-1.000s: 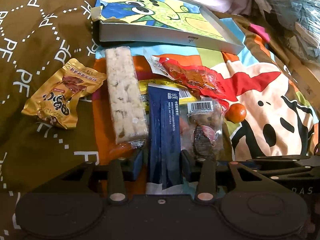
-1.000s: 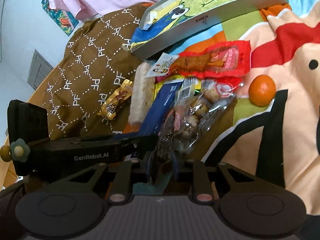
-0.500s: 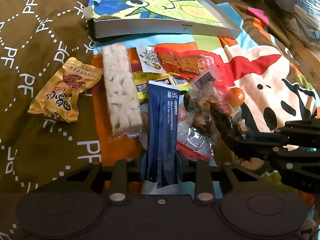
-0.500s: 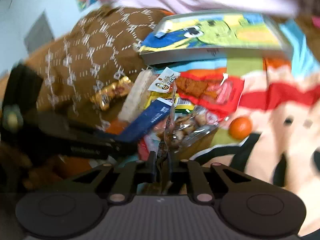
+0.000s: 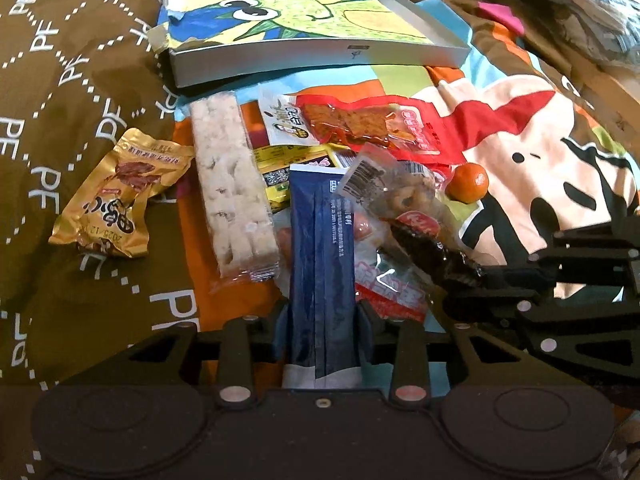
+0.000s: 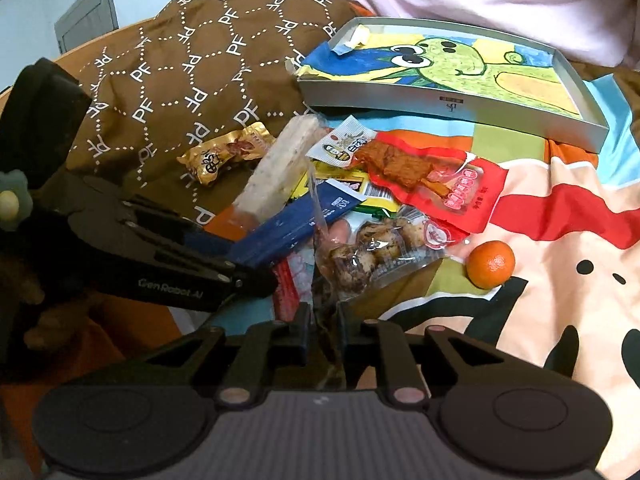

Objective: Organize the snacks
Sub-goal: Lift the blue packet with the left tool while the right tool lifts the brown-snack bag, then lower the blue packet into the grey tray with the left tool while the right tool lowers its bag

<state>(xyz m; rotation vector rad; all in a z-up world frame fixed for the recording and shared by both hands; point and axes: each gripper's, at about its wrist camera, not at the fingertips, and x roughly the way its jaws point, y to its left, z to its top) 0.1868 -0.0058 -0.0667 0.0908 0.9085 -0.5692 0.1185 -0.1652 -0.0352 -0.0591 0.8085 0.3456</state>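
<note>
Left wrist view: the left hand-held gripper (image 5: 322, 320), jaws opening, clamped the blue packet (image 5: 322, 248); bare brown quilt (image 5: 80, 60) lay leftward. Right wrist view: the right hand-held gripper (image 6: 322, 326), opening, pinched the clear snack bag (image 6: 372, 256); the tangerine (image 6: 491, 265) sat apart.

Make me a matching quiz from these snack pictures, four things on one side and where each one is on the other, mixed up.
Things:
1. blue packet
2. clear bag
3. mandarin
4. gold packet

Places:
A. on the brown quilt
B. in the right gripper
C. loose on the cartoon blanket
D. in the left gripper

Pairs: 1-D, 2-B, 3-C, 4-A
</note>
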